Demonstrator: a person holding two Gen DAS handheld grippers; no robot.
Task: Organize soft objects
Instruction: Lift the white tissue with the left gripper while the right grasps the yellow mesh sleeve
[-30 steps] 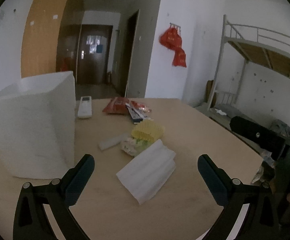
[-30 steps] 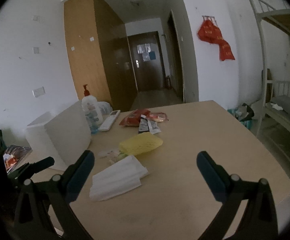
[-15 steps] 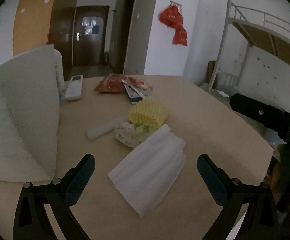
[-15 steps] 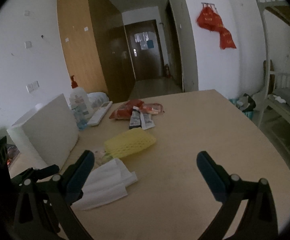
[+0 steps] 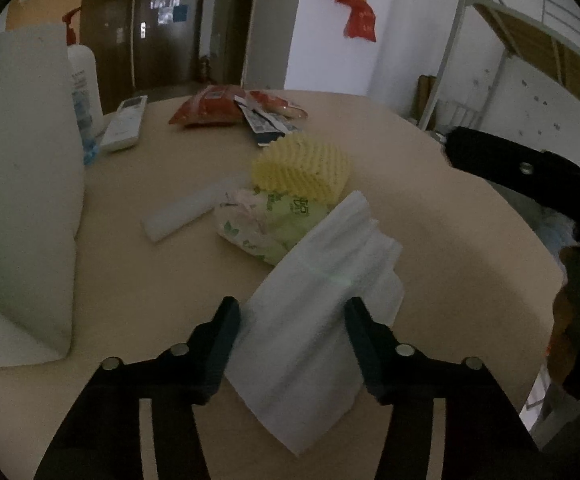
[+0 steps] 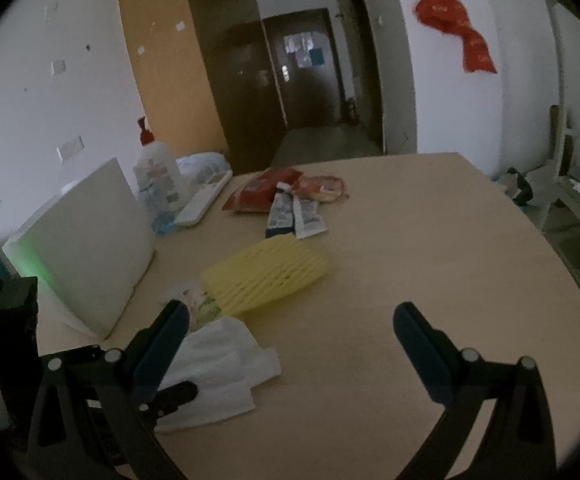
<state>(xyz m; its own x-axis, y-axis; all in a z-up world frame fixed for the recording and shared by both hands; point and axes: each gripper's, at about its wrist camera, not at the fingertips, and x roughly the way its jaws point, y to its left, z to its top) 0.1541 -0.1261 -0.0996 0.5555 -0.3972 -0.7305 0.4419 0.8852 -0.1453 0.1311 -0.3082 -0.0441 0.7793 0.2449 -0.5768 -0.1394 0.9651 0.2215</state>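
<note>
White foam box (image 5: 21,184): stands at the far left of the table (image 5: 430,208), upright on one edge; likely the place the soft things are meant to go, though its opening is not visible.
Pump bottle (image 5: 85,80) and remote (image 5: 125,122): behind the box, hard items, probably not part of the sort.
White foam strip (image 5: 187,210): lies flat, just left of the pile, apart from the box.
Tissue pack (image 5: 265,222): green-printed soft pack, touching the folded cloth at its near side, with the yellow net resting against its far side.
Yellow foam net (image 5: 302,168): soft sleeve, at the far side of the pile; untouched.
Folded white cloth (image 5: 314,312): the nearest soft item, lying flat on the table with one end leaning on the tissue pack; picked first, I judge, because it is closest and on top.
Left gripper (image 5: 292,334): tilted down over the cloth, jaws closing, one pad on each side of the cloth's near half; whether the pads already press it I cannot tell for sure, as the cloth is not yet bunched.
Snack packets (image 5: 225,110): red bags and sachets at the table's far side, well apart from the pile.
Right gripper (image 6: 290,340): jaws wide apart, nothing between them, hovering over bare table to the right of the cloth, probably waiting to take the net.
</note>
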